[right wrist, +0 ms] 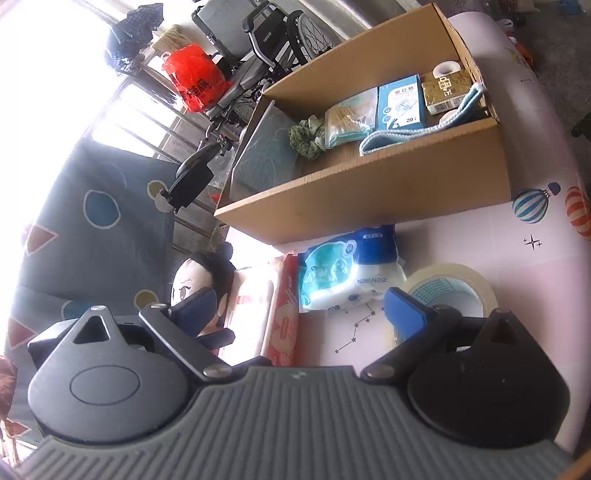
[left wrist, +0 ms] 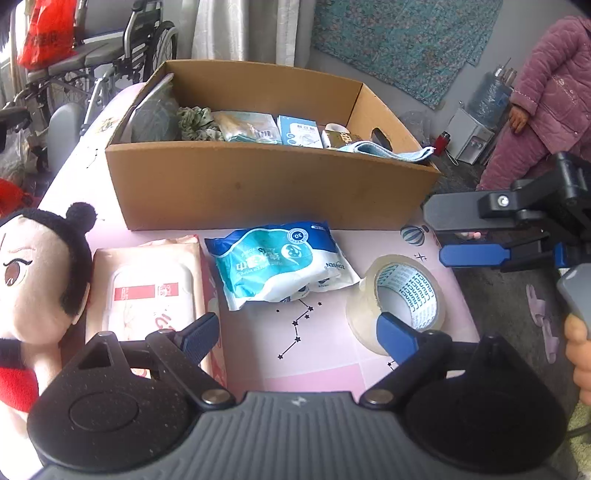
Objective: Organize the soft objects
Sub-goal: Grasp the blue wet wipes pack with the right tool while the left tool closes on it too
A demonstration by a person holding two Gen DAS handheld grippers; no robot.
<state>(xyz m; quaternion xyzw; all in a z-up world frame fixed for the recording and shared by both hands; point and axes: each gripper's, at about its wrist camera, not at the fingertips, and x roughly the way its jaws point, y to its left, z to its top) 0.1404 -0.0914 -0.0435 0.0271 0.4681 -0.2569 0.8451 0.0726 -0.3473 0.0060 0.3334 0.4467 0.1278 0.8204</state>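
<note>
A cardboard box (left wrist: 258,188) stands on the pink table (left wrist: 325,354) and holds a green scrunchie (left wrist: 195,123), packets and a light blue cloth (left wrist: 388,149). In front of it lie a blue-white tissue pack (left wrist: 280,264), a pink wet-wipes pack (left wrist: 151,291), a plush doll (left wrist: 35,280) at the left and a clear tape roll (left wrist: 399,299). My left gripper (left wrist: 299,334) is open and empty, above the table before the tissue pack. My right gripper (right wrist: 299,306) is open and empty, also seen from the side in the left wrist view (left wrist: 443,236). The box (right wrist: 369,192) and tissue pack (right wrist: 351,269) show in the right wrist view.
A wheelchair (left wrist: 110,62) and a red bag (left wrist: 46,33) stand behind the table at the left. A person in purple (left wrist: 543,99) stands at the right by a water dispenser (left wrist: 476,122). The table's right edge drops to the floor.
</note>
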